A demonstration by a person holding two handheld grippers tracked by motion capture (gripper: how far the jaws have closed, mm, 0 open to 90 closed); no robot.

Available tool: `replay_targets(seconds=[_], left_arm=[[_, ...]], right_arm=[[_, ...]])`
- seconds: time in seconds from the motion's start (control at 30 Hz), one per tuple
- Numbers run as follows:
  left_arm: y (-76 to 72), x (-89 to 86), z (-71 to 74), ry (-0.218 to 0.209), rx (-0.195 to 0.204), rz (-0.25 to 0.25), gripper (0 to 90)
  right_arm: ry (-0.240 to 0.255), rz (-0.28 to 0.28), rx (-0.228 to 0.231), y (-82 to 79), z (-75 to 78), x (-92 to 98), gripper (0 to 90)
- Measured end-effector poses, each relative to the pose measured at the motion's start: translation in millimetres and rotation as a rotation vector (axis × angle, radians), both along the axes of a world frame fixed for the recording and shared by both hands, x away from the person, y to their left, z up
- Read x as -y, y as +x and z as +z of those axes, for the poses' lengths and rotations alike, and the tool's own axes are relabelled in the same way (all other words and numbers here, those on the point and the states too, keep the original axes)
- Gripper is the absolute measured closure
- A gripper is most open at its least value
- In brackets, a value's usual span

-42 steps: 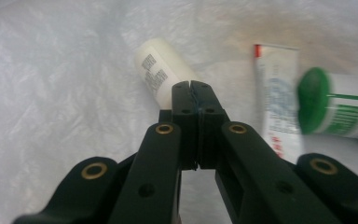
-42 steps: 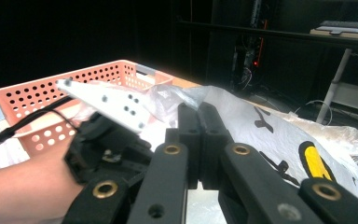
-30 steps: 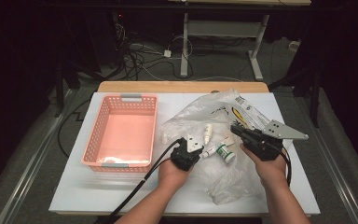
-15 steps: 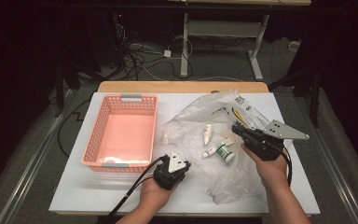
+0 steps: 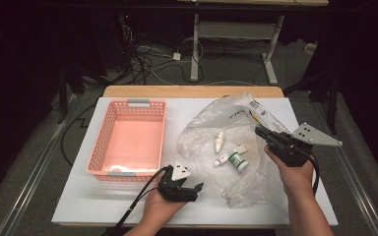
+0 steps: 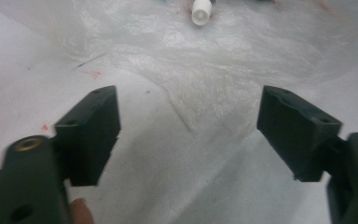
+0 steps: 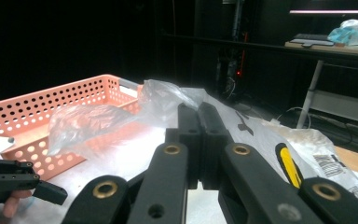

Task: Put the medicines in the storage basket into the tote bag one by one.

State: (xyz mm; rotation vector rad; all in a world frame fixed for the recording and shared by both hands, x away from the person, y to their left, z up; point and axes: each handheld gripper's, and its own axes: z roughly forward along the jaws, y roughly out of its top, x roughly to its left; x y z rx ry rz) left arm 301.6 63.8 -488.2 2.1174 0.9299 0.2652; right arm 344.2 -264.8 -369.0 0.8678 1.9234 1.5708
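From where I stand, the right gripper [image 5: 259, 132] is clamped tight on the far edge of the plastic bag [image 5: 211, 123]. In the right gripper view the film rises straight off the closed tips of that gripper [image 7: 200, 112]. The left gripper [image 5: 193, 191] sits low over the white surface [image 5: 103, 206], and its jaws have just been opening. They stand wide now with nothing between them, only bare surface and the crumpled near edge of the bag [image 6: 214, 60] just ahead.

The bag's contents lie beyond the left gripper's tips and under the film: a white dropper bottle [image 5: 219, 141] and, nearer, a green-labelled tube [image 5: 236, 160]. The pink basket [image 5: 128, 105] is off to that gripper's outer side, well apart from the bag.

The job looks like emptying the bag, so I'd judge the next step is for the left gripper to go in after the tube. To do it well, the right gripper should keep the film lifted and taut so the bag's mouth stays open (a slack bag would simply drape over the jaws). The left gripper should slide in low along the surface and line its jaws across the tube's width. It should close only once no plastic lies between pad and tube.
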Motion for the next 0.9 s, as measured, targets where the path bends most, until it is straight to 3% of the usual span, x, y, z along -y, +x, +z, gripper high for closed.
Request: replay_targets(seconds=[0.07,0.23,0.33,0.43,0.5,0.6,0.63,0.73,0.9], left_arm=[[1.5,-0.2,-0.2,-0.001,-0.011,0.003,14.5],[7.5,-2.2,-0.7,0.005,-0.028,0.029,14.1],[13.0,-3.2,-1.8,-0.007,-0.059,0.038,14.2],[20.0,-0.4,-1.6,-0.020,-0.065,0.040,14.1],[25.2,7.6,-1.7,0.010,-0.057,0.038,14.0],[31.6,25.3,-3.7,0.103,-0.067,0.019,13.5],[32.4,28.3,-3.7,0.115,-0.065,0.005,10.8],[33.2,34.3,-3.6,0.110,-0.054,-0.003,17.0],[28.3,35.7,-3.4,0.095,-0.031,-0.046,39.6]], right_arm=[[0.002,-0.006,0.009,0.0,1.6,3.3,90.0],[0.002,-0.034,0.015,-0.8,3.4,12.9,90.0],[0.017,-0.054,0.017,-2.6,3.9,19.3,90.0],[0.024,-0.066,0.022,-4.8,4.8,25.6,90.0],[0.028,-0.071,0.011,-6.2,4.6,27.5,90.0],[0.018,-0.065,0.007,-6.9,2.7,26.0,90.0],[0.011,-0.061,0.007,-6.7,1.9,25.0,90.0],[0.002,-0.055,0.000,-5.5,-0.5,20.8,90.0],[-0.012,-0.044,-0.005,-6.1,-2.3,14.3,90.0]])
